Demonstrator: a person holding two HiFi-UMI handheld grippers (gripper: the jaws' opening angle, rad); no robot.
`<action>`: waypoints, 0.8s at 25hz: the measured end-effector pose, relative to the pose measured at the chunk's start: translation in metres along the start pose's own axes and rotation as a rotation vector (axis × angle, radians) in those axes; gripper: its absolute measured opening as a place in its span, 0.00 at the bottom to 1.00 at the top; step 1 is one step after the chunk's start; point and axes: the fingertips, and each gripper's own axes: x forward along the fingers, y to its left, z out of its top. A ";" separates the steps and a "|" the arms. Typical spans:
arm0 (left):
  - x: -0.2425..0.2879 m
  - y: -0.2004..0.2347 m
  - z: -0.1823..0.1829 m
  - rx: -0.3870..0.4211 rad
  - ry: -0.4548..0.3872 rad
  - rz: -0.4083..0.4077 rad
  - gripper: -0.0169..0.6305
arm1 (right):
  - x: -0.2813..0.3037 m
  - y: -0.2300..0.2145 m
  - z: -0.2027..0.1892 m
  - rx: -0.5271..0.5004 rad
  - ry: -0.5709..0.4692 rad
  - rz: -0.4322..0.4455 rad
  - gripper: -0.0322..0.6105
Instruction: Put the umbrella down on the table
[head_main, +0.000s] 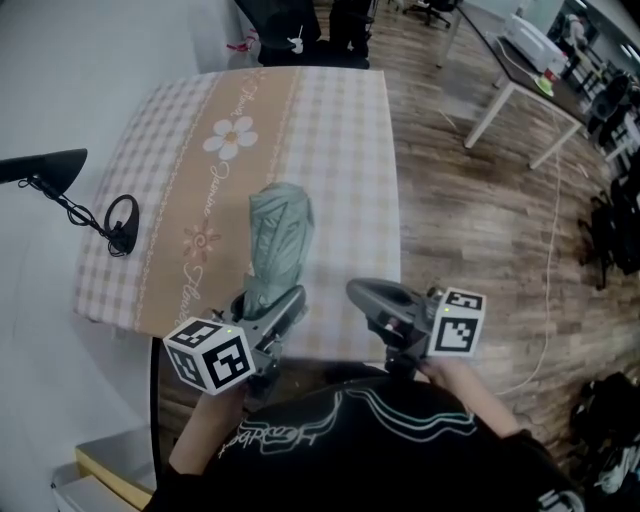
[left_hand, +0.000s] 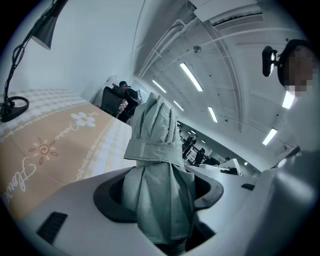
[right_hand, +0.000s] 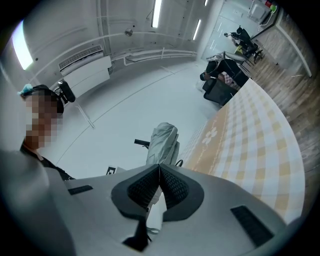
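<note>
**Inspector:** Left hand-held gripper (left_hand: 160, 202)?

**Assessor:** Its jaws stand wide and are clamped round the lower end of the folded umbrella (left_hand: 156, 150). From the jaws the canopy runs toward 12 o'clock, strap fastened.

**Inspector:** Right hand-held gripper (right_hand: 159, 184)?

**Assessor:** The pads are pressed together with nothing between them. In the head view it sits at 3 o'clock of the left one, at the near edge of the tabletop (head_main: 335, 130).

**Inspector:** Umbrella position?

**Assessor:** It is over the near half of the cloth, angled upward, with the desk lamp (head_main: 120, 225) well apart at 9 o'clock. Whether it touches the cloth cannot be confirmed.

**Inspector:** Progress?

**Assessor:** In my judgement the umbrella has been brought over the tabletop. Lowering it flat and releasing the grip are not yet done.
</note>
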 end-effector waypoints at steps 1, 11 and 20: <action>0.006 0.003 0.001 0.003 0.005 0.008 0.42 | -0.001 -0.005 0.004 0.003 0.001 0.000 0.07; 0.061 0.038 0.006 -0.001 0.064 0.090 0.42 | -0.008 -0.056 0.029 0.041 0.002 -0.034 0.07; 0.101 0.077 -0.017 0.073 0.192 0.212 0.42 | -0.017 -0.094 0.037 0.095 0.011 -0.063 0.07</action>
